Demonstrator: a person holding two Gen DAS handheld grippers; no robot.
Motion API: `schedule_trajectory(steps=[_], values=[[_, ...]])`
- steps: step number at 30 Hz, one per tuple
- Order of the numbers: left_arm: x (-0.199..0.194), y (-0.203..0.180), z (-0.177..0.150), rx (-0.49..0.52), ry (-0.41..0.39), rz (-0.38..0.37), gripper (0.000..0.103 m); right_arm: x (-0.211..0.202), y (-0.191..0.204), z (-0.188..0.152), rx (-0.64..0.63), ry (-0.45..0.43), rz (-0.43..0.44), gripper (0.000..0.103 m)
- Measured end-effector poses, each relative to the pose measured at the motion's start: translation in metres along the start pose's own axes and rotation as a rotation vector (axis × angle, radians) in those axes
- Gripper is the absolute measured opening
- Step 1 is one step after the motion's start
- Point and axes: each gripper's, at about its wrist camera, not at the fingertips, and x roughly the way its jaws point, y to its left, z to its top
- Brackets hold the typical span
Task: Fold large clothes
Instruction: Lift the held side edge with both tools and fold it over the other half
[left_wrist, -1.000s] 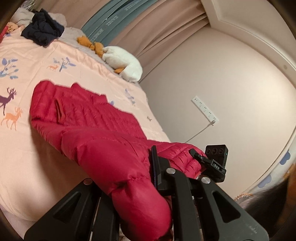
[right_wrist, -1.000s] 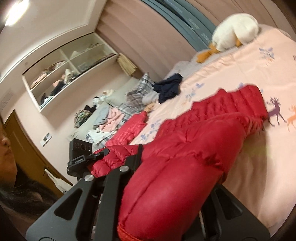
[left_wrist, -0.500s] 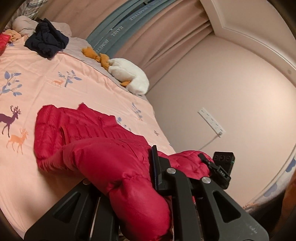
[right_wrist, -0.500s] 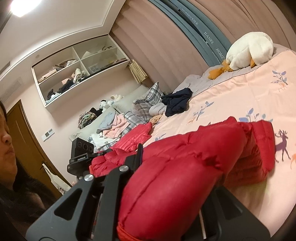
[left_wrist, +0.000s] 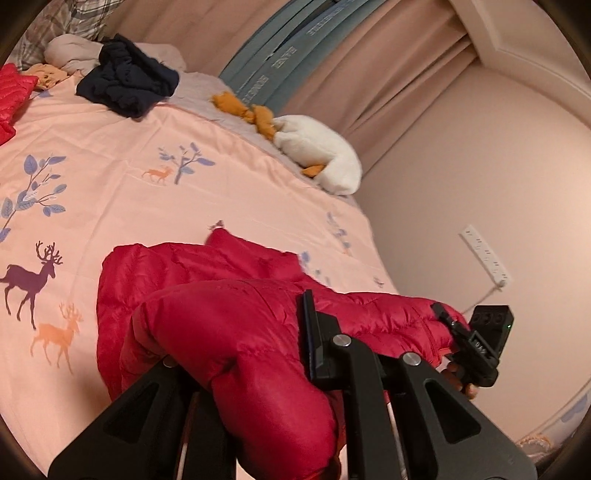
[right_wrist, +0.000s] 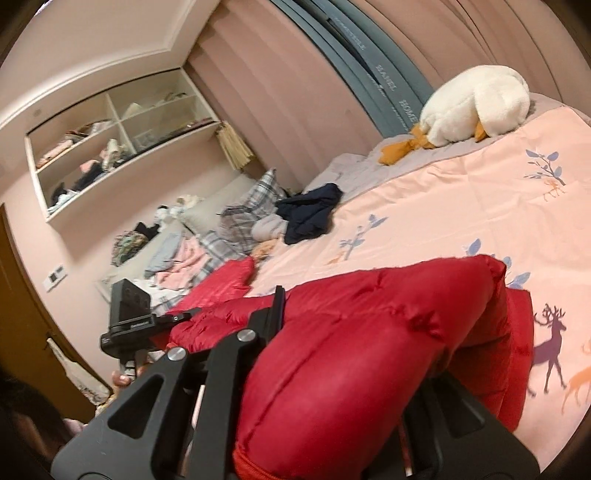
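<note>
A red puffer jacket (left_wrist: 229, 314) lies on the pink bedspread (left_wrist: 110, 184), its near part lifted and doubled over its far part. My left gripper (left_wrist: 243, 354) is shut on a thick fold of the jacket, which bulges between the black fingers. In the right wrist view the same red puffer jacket (right_wrist: 369, 339) fills the foreground, with my right gripper (right_wrist: 354, 362) shut on another fold of it. The padding hides both grippers' fingertips. Each view shows the other gripper's black body beside the jacket.
A dark navy garment (left_wrist: 129, 85) and a white goose plush toy (left_wrist: 317, 155) lie at the bed's far side. Another red garment (right_wrist: 221, 284) and a heap of clothes (right_wrist: 177, 254) lie near the pillows. A wall with a socket strip (left_wrist: 487, 254) borders the bed.
Both grippers carried the held edge of the jacket forward over the bed. The jacket's spread-out part shortened as the lifted part folded over it.
</note>
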Motion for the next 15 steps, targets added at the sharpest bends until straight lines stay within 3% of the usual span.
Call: schedule_trajectory(steps=[15], values=[[0.083,0.046,0.031,-0.102,0.120,0.138,0.011,0.080,-0.069,0.014,0.100,0.094,-0.138,0.013]])
